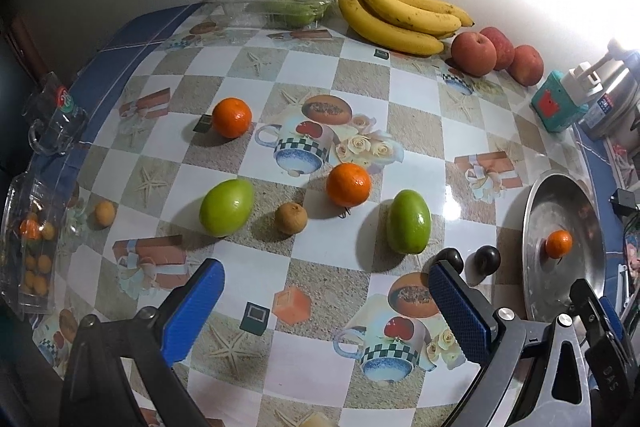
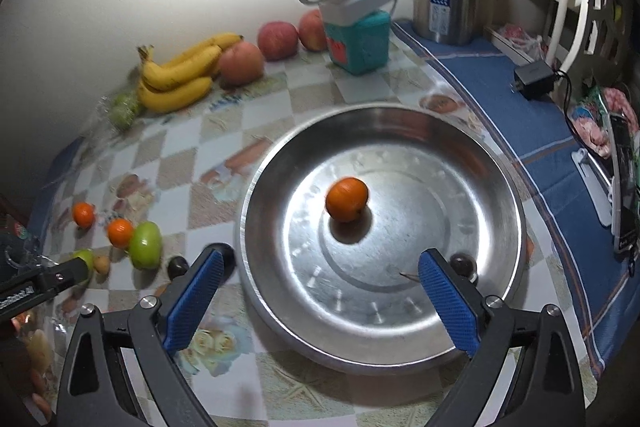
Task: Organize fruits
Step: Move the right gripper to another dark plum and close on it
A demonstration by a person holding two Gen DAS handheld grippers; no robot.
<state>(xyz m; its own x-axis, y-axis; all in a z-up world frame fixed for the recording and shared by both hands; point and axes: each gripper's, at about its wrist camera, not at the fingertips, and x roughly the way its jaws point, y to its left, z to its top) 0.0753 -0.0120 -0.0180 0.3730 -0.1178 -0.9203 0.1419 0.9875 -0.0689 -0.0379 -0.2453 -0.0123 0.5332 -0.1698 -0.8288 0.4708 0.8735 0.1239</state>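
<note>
One tangerine mid-pan, clear of rim; both tongs spread, empty.

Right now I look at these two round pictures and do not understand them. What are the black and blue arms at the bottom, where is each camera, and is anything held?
A person holds a two-finger gripper in each hand, and each carries a wide-angle camera looking along its blue fingers.

The left gripper is open and holds nothing. Its picture shows the patterned table with two loose oranges, two green fruits, bananas and apples.

The right gripper is also open and empty, above a steel tray. One orange lies in the tray, touching neither finger, so it seems already placed.
</note>
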